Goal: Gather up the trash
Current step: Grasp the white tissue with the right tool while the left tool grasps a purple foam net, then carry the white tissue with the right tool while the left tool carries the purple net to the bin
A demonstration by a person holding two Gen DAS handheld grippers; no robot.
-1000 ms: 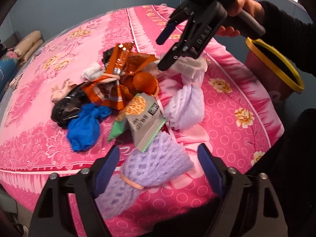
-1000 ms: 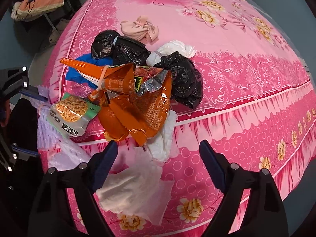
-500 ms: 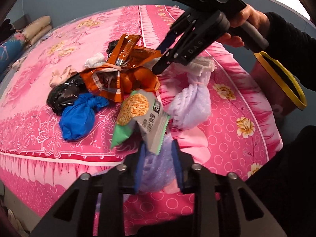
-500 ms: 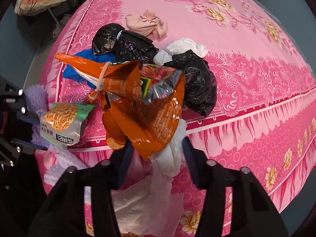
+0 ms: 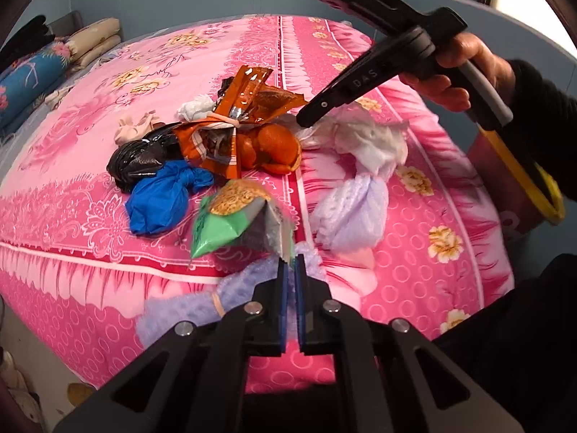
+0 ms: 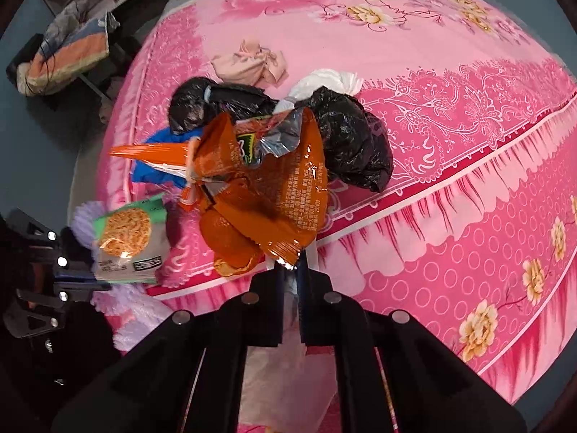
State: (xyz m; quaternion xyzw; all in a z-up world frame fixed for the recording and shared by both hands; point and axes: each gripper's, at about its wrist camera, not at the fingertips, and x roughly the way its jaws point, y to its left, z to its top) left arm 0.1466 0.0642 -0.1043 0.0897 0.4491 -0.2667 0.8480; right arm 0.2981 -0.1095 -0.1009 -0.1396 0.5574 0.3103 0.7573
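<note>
My left gripper (image 5: 291,264) is low in the left wrist view. Its jaws are closing tight on the grey edge of a green snack packet (image 5: 230,216), which tilts up off the pink bedspread (image 5: 414,281). A purple foam net (image 5: 202,303) lies under the fingers. My right gripper (image 6: 291,267) points steeply down, its jaws closing on the lower corner of a crumpled orange wrapper (image 6: 267,187). A white tissue (image 6: 313,252) shows beside its fingers. The left wrist view shows the right gripper (image 5: 305,119) held by a hand at the pile's right side.
The pile also holds black bags (image 6: 346,144), a blue bag (image 5: 162,198), a pink cloth bundle (image 6: 252,61), a white tissue wad (image 5: 371,144) and a lilac foam net (image 5: 353,213). A yellow-rimmed bin (image 5: 519,173) stands past the bed's right edge. Pillows (image 5: 93,39) lie far left.
Both grippers have gone from wide open to shut. The left one closed on the green packet, which tipped up. The right one closed on the orange wrapper's corner.
</note>
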